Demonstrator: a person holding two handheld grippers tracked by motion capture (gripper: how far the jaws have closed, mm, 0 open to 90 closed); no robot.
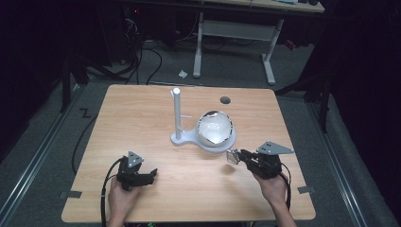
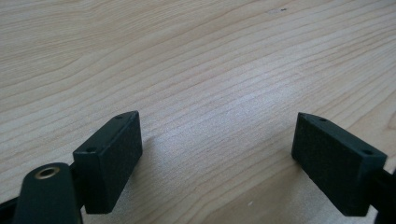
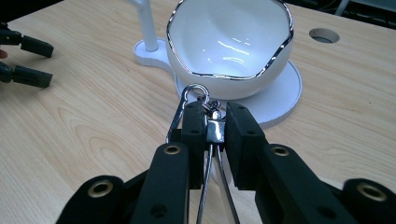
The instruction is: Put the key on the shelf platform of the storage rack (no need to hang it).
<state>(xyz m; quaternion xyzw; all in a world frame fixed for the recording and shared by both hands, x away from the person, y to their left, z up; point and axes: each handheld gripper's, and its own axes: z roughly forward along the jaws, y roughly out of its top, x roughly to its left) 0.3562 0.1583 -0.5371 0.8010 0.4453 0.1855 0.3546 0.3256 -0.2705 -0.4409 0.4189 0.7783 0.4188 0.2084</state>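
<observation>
right gripper (image 3: 215,122) clamped on a metal keyring clip (image 3: 214,128), jaws pressed tight on both sides of it. the clip's small ring and clasp stick out above the jaw tips; two thin metal wires hang down between the jaws toward the camera. in the high view the right gripper (image 1: 236,155) sits at the near right of the wooden table (image 1: 142,113), held by the person's right hand (image 1: 272,187), with the clip (image 1: 232,156) shiny at its tip, just in front of the white stand base.

clip is held above the table, just beside the near edge of the white bowl (image 3: 229,39), not touching it as far as i can tell. bowl (image 1: 215,126) has a wavy silver rim, looks empty, sits on a round white base (image 3: 280,95). the base joins a white upright post (image 1: 177,113) with a small side peg, post left of the bowl.

left gripper (image 2: 217,140) has jaws wide apart, nothing between them, just bare wood grain below. in the high view the left gripper (image 1: 152,175) is low at the near left of the table, held by the left hand (image 1: 120,198), well apart from stand and bowl. it also shows far off at the left edge of the right gripper view (image 3: 32,60), jaws apart.

small round hole (image 1: 225,100) in the table top behind the bowl. black cable (image 1: 105,184) trails from the left gripper.
</observation>
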